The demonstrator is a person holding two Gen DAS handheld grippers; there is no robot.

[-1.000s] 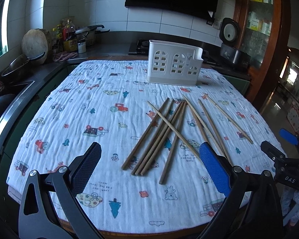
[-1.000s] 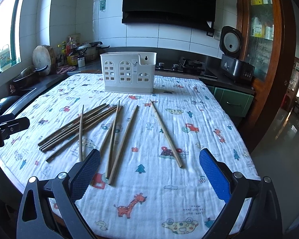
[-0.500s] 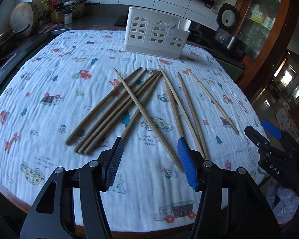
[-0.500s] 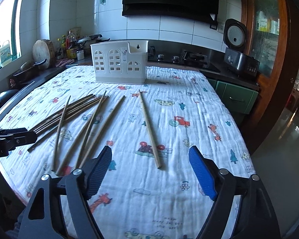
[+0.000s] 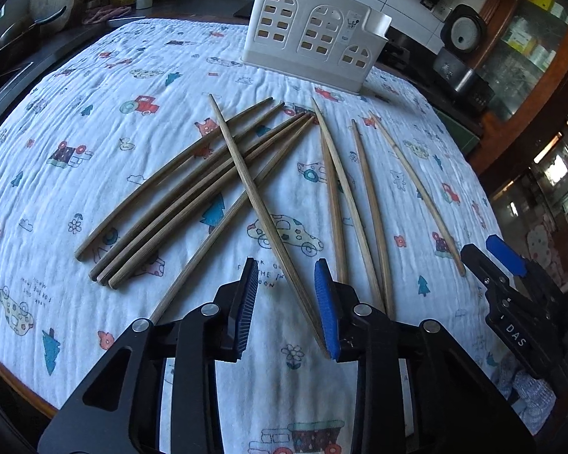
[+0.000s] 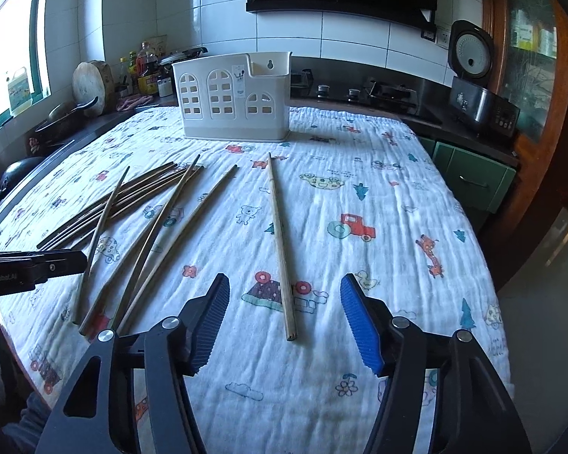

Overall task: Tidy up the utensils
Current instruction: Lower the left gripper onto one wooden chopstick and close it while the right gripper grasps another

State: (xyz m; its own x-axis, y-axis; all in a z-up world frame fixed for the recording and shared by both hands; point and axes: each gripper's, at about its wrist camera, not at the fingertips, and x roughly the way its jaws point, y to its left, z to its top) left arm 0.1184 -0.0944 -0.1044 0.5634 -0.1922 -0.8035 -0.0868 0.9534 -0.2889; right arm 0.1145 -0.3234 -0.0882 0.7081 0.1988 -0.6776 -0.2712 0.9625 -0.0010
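— While your left gripper [image 5: 286, 304] points down at the patterned cloth [image 5: 132, 87], where does its chopstick lie?

— A pale crossing chopstick [image 5: 261, 208] runs from up ahead down between your jaws, and its near end sits close against the right-hand blue pad. The jaws have just been closing and stand narrowly apart; I doubt the pads press on the stick yet, though that end is partly hidden, so I can't be sure.

— And the others around it?

— A dark bundle of chopsticks [image 5: 193, 193] fans out ahead and to the left of the jaws, under the pale one. Three more light sticks lie ahead and to the right.

— What about your right gripper [image 6: 286, 325]?

— Its jaws have also just been closing, yet they are still well apart. A single chopstick [image 6: 280, 242] lies lengthwise ahead, its near end between the two pads and touching neither.

— And the holder?

— A white utensil caddy [image 6: 231, 102] stands upright at the cloth's far side, well beyond both grippers and slightly left of your right one.
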